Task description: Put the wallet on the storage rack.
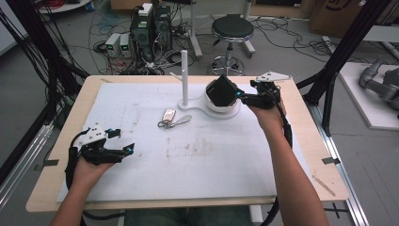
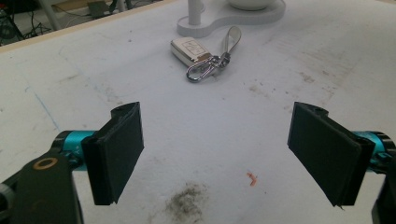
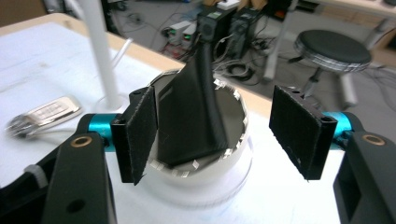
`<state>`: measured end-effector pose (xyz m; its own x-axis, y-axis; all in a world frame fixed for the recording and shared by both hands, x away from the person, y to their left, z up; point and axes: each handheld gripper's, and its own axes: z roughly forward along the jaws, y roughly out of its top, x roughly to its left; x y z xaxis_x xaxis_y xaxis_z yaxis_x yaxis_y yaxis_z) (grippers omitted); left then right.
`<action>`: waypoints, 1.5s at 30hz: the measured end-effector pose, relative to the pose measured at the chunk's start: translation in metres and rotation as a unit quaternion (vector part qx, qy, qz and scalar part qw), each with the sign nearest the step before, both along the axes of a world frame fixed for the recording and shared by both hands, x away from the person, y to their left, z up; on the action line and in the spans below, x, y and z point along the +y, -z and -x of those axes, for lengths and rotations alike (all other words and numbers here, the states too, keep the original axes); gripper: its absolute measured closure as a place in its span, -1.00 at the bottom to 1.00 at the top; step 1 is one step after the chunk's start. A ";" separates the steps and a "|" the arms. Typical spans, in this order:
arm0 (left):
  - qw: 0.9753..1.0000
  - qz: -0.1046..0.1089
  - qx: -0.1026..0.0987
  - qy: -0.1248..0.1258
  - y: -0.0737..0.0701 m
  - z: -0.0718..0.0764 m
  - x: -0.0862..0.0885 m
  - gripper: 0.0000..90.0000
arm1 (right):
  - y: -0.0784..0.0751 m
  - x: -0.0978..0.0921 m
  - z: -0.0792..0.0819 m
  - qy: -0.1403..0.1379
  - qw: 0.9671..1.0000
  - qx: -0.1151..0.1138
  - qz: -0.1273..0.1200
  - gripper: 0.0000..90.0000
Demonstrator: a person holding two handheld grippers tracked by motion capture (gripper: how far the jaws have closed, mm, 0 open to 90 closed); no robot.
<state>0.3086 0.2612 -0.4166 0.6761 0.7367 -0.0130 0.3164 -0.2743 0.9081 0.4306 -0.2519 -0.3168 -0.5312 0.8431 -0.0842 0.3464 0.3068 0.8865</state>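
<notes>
So right tool (image 1: pixel 241 96) is at the white bowl (image 1: pixel 226 109) on the far side of the surface (image 1: pixel 141 188), jaws spread wide, gripping nothing. In the right gripper view the black folded item (image 3: pixel 194 112) stands in the bowl (image 3: pixel 205 186), leaning up out of it; the left jaw pad sits just in front of it, the right pad is well apart. Can't tell whether that left pad is touching it or just beside it

Left tool (image 1: pixel 123 149) rests low at the near left of the surface, jaws wide open, empty. Key fob (image 2: pixel 190 50) with its ring and strap lies ahead of it in the left gripper view, well apart, near the white stand (image 1: pixel 184 77) that shares a base with the bowl

Progress, my read: black item (image 1: pixel 221 90) is in the bowl, so either that placement is done and the right tool is free to leave, or the pickup hasn't closed yet. Can't say which from this. Key fob (image 1: pixel 168 115) is untouched and flat on the surface, so whatever it needs is still to do. Left tool looks idle
</notes>
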 end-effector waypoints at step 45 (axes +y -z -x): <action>0.999 0.007 -0.007 0.030 0.002 -0.015 -0.020 -0.59 | 0.078 -0.056 0.078 0.042 0.997 -0.003 -0.064 -0.55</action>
<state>0.3233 0.2415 -0.4182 0.7198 0.6941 -0.0128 0.2863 -0.2801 0.9163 0.3524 -0.3082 -0.3948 -0.4583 0.8884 0.0240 0.3600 0.1609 0.9190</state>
